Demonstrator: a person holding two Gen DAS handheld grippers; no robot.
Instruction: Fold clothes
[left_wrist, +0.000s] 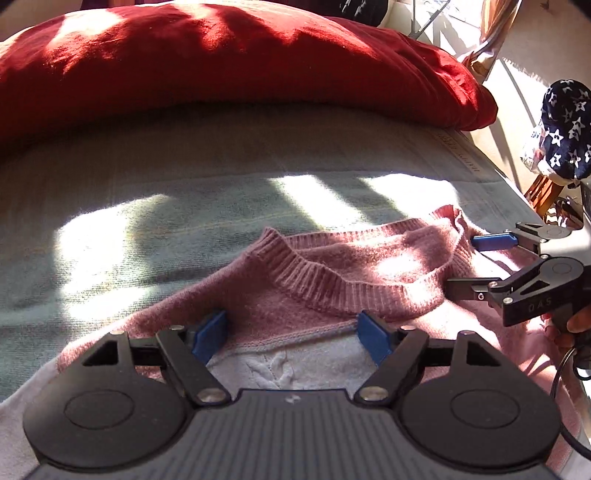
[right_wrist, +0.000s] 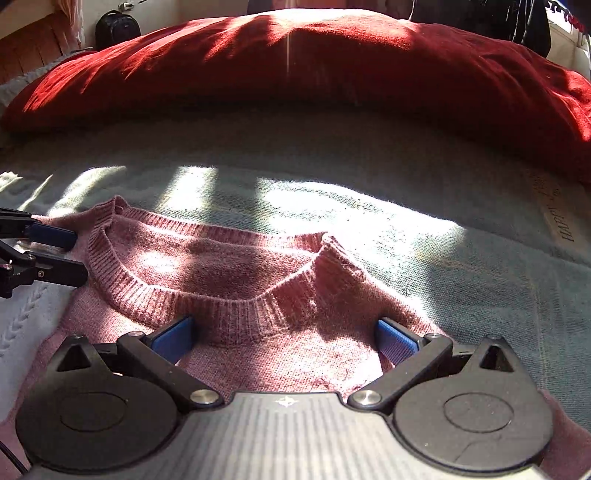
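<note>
A pink knit sweater (left_wrist: 332, 269) lies flat on the bed, its ribbed collar (right_wrist: 207, 291) facing away from me. White cable-knit fabric (left_wrist: 288, 363) shows below a pink seam and at the left edge of the right wrist view (right_wrist: 22, 325). My left gripper (left_wrist: 291, 336) is open, low over that seam just left of the collar; nothing is pinched between its blue pads. My right gripper (right_wrist: 284, 339) is open too, straddling the pink cloth just below the collar. Each gripper shows in the other's view, the right one (left_wrist: 476, 264) and the left one (right_wrist: 64, 254) beside the collar's ends.
A big red cushion (left_wrist: 221, 62) fills the back of the bed. A pale green blanket (right_wrist: 443, 258) covers the bed around the sweater, with patches of sun. A navy star-print item (left_wrist: 565, 125) is off the right edge, and a dark backpack (right_wrist: 116, 27) on the floor at the far left.
</note>
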